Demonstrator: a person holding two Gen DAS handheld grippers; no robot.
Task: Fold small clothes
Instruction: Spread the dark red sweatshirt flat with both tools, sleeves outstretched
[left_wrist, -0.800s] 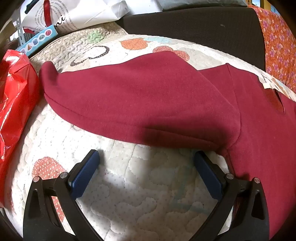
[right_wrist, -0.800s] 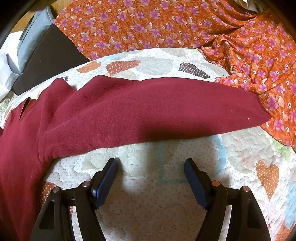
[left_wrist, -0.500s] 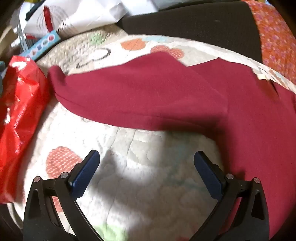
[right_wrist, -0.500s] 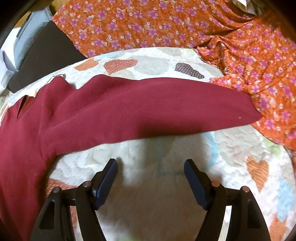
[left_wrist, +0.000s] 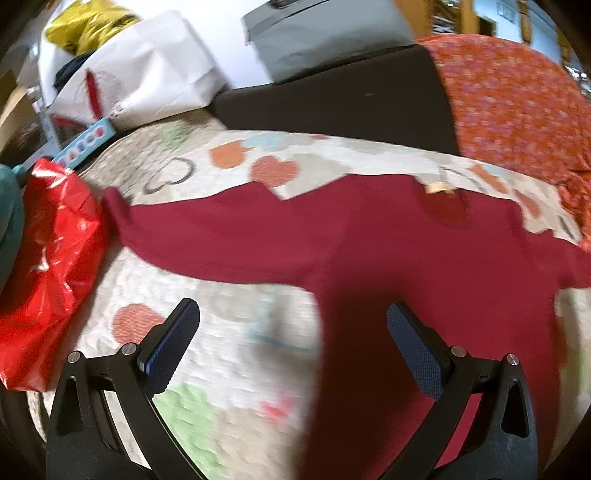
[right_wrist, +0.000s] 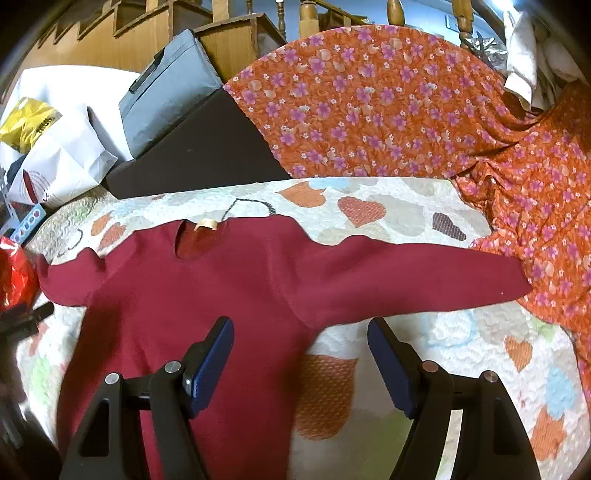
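A heart-patterned quilt (right_wrist: 388, 206) is covering the surface, with an orange floral cloth (right_wrist: 369, 103) draped at the upper right of the right wrist view. A red plastic bag (left_wrist: 48, 266) is sitting at the left edge of the left wrist view. The maroon sweater (right_wrist: 229, 280) is lying flat across the middle, sleeves stretched sideways. You are holding the left gripper (left_wrist: 293, 341) spread wide, pinching nothing, and the right gripper (right_wrist: 301, 358) likewise spread over the sweater's lower right edge.
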